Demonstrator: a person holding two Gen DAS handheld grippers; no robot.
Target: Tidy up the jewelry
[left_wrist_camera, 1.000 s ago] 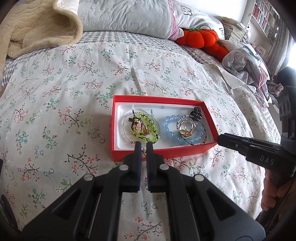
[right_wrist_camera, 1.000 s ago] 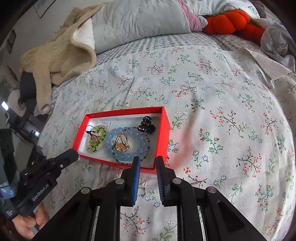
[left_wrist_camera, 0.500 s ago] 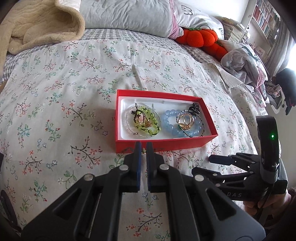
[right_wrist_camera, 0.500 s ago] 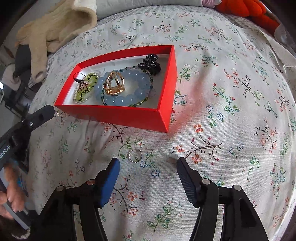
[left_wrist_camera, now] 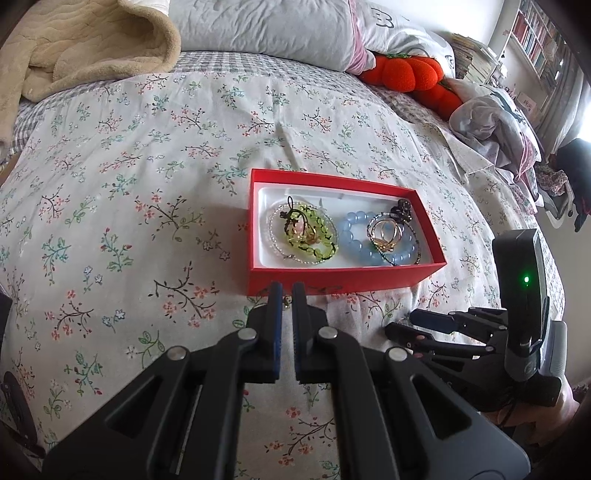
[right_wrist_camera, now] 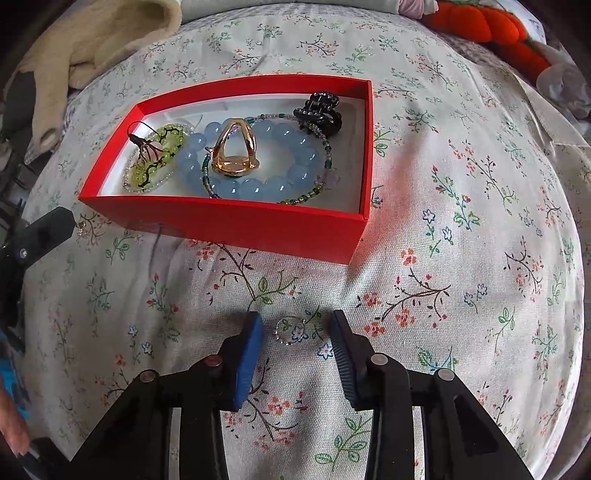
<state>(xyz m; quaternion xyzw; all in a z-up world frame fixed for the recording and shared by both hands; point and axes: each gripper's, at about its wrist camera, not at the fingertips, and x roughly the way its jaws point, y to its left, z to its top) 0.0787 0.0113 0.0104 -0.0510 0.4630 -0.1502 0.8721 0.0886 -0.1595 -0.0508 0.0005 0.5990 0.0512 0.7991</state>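
Observation:
A red box (right_wrist_camera: 236,221) with a white lining lies on the floral bedspread; it also shows in the left wrist view (left_wrist_camera: 343,280). Inside lie a green bead bracelet (right_wrist_camera: 159,162), a blue bead bracelet (right_wrist_camera: 258,162), a gold ring (right_wrist_camera: 234,149) and a black hair claw (right_wrist_camera: 317,112). A small sparkly silver ring (right_wrist_camera: 291,330) lies on the bedspread before the box. My right gripper (right_wrist_camera: 295,328) is open, low over the bedspread, with a finger on each side of that ring. My left gripper (left_wrist_camera: 287,291) is shut on a small gold trinket (left_wrist_camera: 287,302) just before the box's near wall.
A beige blanket (left_wrist_camera: 74,48) and grey pillows (left_wrist_camera: 266,29) lie at the bed's far end. An orange plush (left_wrist_camera: 406,74) and crumpled clothes (left_wrist_camera: 495,125) sit at the far right. The bed drops off at the right.
My right gripper has opened wide, dropped low and moved forward until its fingers flank the silver ring. My left gripper has drawn back slightly from the box, still shut.

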